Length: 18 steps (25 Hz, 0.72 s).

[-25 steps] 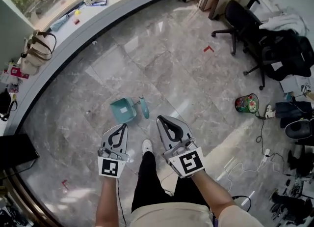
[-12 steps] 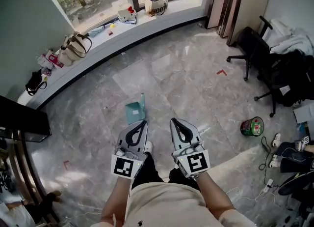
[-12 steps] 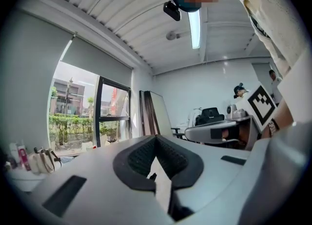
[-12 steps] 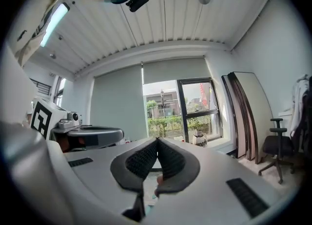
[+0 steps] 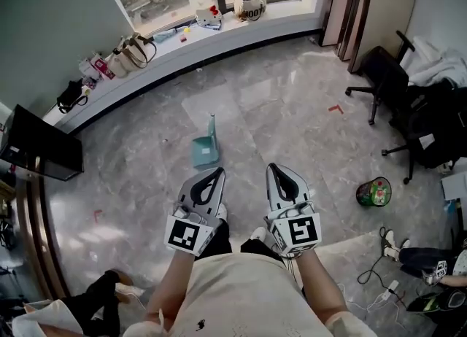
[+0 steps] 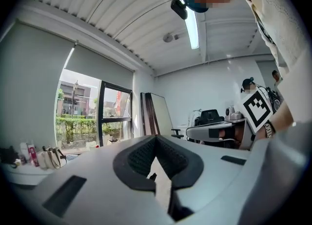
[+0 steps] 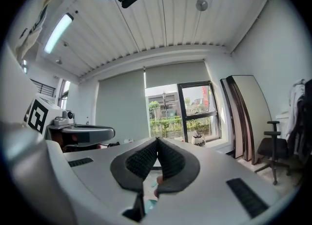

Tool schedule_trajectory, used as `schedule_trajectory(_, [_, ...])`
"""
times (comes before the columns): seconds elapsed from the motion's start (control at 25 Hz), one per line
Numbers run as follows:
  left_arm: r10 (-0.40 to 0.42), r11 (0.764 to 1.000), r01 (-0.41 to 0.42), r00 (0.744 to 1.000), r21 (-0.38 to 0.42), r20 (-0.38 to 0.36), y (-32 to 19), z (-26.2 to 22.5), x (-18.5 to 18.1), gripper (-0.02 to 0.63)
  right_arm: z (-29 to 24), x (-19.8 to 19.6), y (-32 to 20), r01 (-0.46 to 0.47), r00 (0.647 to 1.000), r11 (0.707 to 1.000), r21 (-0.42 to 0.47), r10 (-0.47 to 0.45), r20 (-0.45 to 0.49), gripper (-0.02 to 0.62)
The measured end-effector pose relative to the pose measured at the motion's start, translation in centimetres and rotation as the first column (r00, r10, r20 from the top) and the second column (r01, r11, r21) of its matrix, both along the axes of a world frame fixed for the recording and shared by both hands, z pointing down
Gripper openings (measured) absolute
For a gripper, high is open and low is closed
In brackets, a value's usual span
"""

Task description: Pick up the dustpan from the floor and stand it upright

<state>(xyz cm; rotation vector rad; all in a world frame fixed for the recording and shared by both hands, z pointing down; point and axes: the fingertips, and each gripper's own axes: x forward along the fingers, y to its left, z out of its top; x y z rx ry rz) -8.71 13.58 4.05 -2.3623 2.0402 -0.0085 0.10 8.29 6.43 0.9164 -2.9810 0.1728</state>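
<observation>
The teal dustpan [image 5: 206, 147] stands on the grey marble floor with its handle pointing up, out in front of me in the head view. Both grippers are held level in front of my body, well short of the dustpan and above it. My left gripper [image 5: 217, 173] has its jaws together with nothing between them. My right gripper [image 5: 276, 168] is likewise shut and empty. In the left gripper view the left gripper [image 6: 156, 140] points toward the window and far wall. The right gripper [image 7: 157, 142] points at the window in its own view.
A curved window ledge [image 5: 182, 47] holds bags and small items. Black office chairs [image 5: 387, 80] with clothing stand at the right. A round green object [image 5: 373, 192] and cables lie on the floor at the right. A black screen [image 5: 40, 155] is at the left, and a person's legs [image 5: 95, 299] at the lower left.
Both grippers have risen and drawn back toward my body, still shut. The view has lifted, so the dustpan now sits farther off and more of the window shows.
</observation>
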Motion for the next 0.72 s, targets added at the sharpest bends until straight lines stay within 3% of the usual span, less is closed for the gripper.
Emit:
schedule_trajectory(0.2, [-0.029, 0.998, 0.031, 0.999, -0.062, 0.032, 2.9, 1.1, -0.7, 0.011, -0.3, 1.1, 2.0, -0.026, 1.0, 1.0, -0.008, 0.026, -0.002, 0.018])
schedule_trajectory(0.4, [0.012, 0.998, -0.012, 1.0, -0.057, 0.014, 4.2, 2.1, -1.6, 0.011, 0.2, 0.0, 3.9, -0.047, 0.998, 0.999, 0.013, 0.048, -0.044, 0.018])
schedule_trajectory(0.6, [0.061, 0.997, -0.06, 0.998, -0.056, 0.012, 6.0, 3.3, -3.7, 0.011, 1.3, -2.8, 5.7, -0.073, 0.995, 0.997, -0.002, 0.073, -0.065, 0.018])
schedule_trajectory(0.72, [0.058, 0.997, -0.06, 0.998, -0.044, -0.036, 6.7, 3.7, -6.2, 0.011, 1.8, -5.7, 6.6, -0.084, 0.995, 0.996, -0.007, 0.084, -0.059, 0.018])
